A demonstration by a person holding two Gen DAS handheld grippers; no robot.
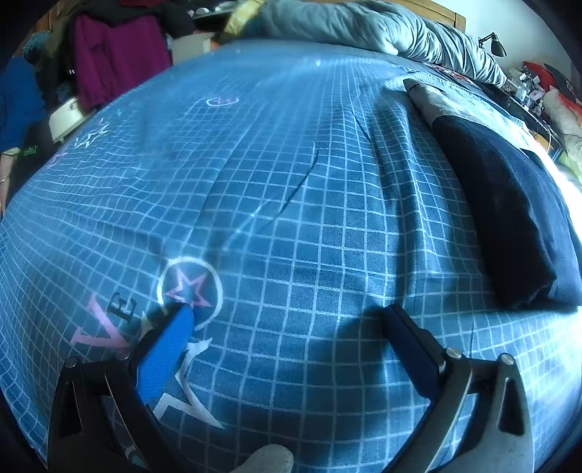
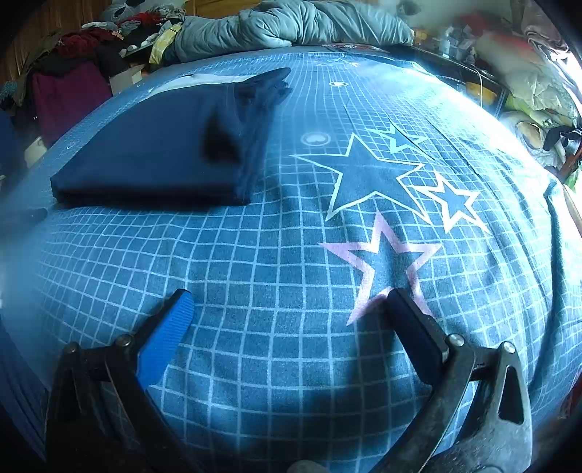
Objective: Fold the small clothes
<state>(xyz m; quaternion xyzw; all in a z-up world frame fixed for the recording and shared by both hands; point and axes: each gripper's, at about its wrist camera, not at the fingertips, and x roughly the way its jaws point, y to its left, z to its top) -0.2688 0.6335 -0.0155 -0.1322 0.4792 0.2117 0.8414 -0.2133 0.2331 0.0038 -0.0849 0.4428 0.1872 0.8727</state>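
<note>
A dark navy garment (image 2: pixel 152 152) lies folded flat on the blue checked bedspread (image 2: pixel 276 254), up and to the left of my right gripper (image 2: pixel 287 298). In the left wrist view the same navy garment (image 1: pixel 502 203) lies at the right, with a grey piece (image 1: pixel 429 98) at its far end. My left gripper (image 1: pixel 291 313) hovers over bare bedspread (image 1: pixel 291 163), well left of the garment. Both grippers stand open, nothing between their blue fingers.
A crumpled grey duvet (image 1: pixel 382 25) lies along the far end of the bed. Piled clothes (image 1: pixel 116 54) and a box stand off the bed at far left. Clutter (image 2: pixel 527 91) and a black lamp (image 1: pixel 494 43) line the right side.
</note>
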